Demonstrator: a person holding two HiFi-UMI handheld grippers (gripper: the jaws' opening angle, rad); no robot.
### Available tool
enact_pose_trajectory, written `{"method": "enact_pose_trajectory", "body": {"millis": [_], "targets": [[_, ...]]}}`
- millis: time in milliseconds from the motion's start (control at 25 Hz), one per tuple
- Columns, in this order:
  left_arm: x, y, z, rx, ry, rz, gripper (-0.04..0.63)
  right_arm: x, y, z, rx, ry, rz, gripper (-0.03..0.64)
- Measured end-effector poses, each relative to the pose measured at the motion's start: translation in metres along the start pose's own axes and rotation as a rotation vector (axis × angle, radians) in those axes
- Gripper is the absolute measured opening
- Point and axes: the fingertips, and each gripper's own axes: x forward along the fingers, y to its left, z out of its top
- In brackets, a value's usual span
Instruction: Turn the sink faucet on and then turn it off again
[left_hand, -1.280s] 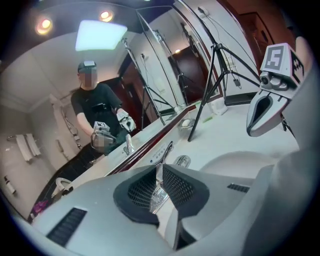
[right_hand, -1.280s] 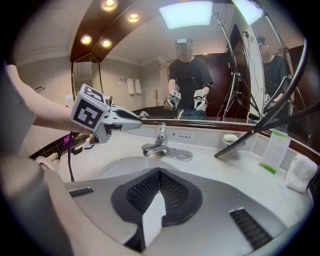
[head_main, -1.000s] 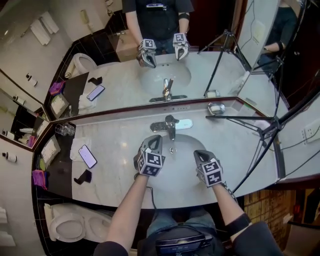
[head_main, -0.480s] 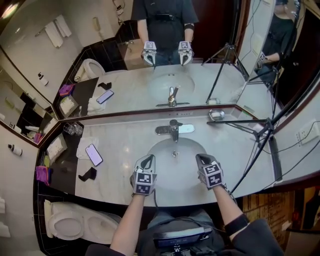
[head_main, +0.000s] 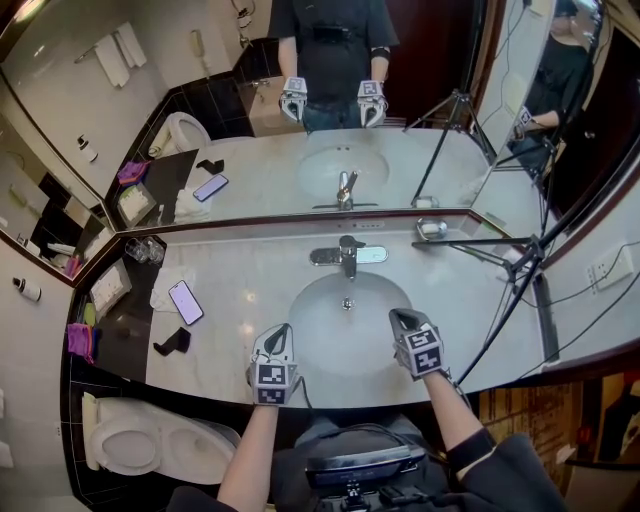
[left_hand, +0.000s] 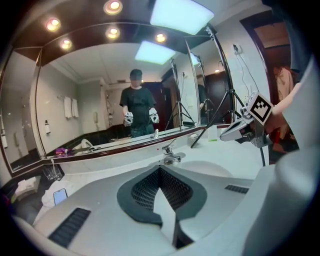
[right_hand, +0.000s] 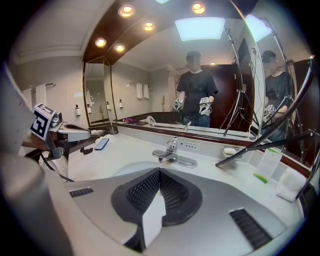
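Now holding a gripper in each hand, with both forearms stretched forward from the bottom of the head view, out over the near edge of the marble counter (head_main: 230, 280). Carrying the left gripper (head_main: 281, 330) at the front left rim of the sink (head_main: 300, 305), with the marker cube turned toward the head camera and the tips angled forward and slightly down. Pinched fully closed on nothing, with the pads pressed together in the left gripper view. Carrying the right gripper (head_main: 399, 316) at the front right rim, tilted much the same way and well apart from its partner. Clenched as well, and empty, judging by its own camera. Touching nothing with either one. Pointing both toward the faucet (head_main: 347, 254), upright at the back of the basin just below the mirror (head_main: 300, 150) and well clear of both sets of tips. Off to the left on the counter, a phone (head_main: 186, 302) lying flat.
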Motion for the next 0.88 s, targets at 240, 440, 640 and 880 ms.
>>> {"method": "enact_pose_trajectory", "body": {"millis": [240,440,640,880], "targets": [[0.002,0.000,-0.001,-0.019,-0.006,0.000,0.002,0.003,0.004,-0.006,0.009,0.013,0.008,0.021],[0.008,-0.002,0.000,0.005,-0.016,-0.004,0.003,0.007,0.002,-0.009,0.013,0.016,0.005,0.021],[0.032,-0.012,0.007,0.070,-0.015,-0.040,0.011,0.014,-0.005,-0.007,0.009,0.019,-0.001,0.023],[0.084,-0.029,0.019,0.118,-0.005,-0.097,0.049,0.031,-0.019,-0.008,0.020,0.034,-0.002,0.021]]}}
